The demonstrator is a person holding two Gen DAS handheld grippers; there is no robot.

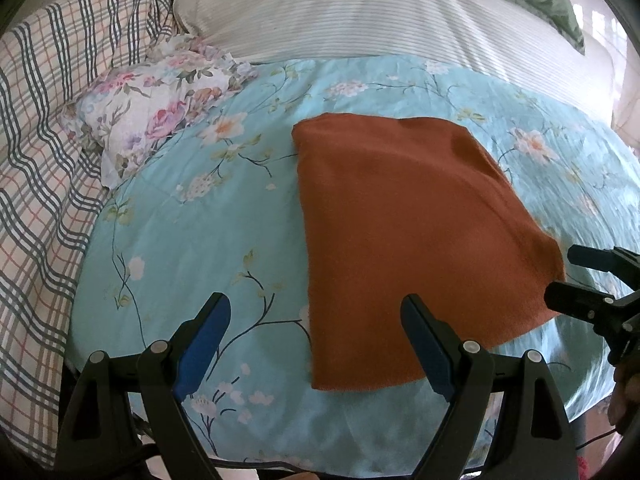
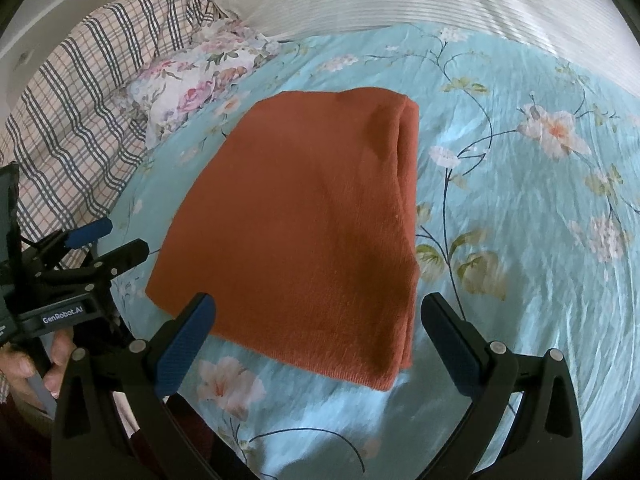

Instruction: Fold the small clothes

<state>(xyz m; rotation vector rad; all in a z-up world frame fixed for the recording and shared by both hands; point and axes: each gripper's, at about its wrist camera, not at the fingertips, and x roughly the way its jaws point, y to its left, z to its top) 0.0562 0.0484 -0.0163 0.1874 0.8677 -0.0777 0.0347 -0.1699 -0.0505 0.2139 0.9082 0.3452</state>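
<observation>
Rust-orange garment already folded, both claws empty above the bed.

Your left claw hangs with its jaws spread wide over the near left edge of the rust-orange garment, gripping nothing; your right claw is likewise spread apart over the garment's near edge and holds nothing. The garment lies flat on the blue floral bedspread, in a neat layered rectangle: the right wrist view shows doubled edges stacked along its right side. By that look, this piece is at least folded in half, perhaps finished. What may remain is one more fold or moving it aside. A floral cloth sits crumpled near the pillow, possibly next.
</observation>
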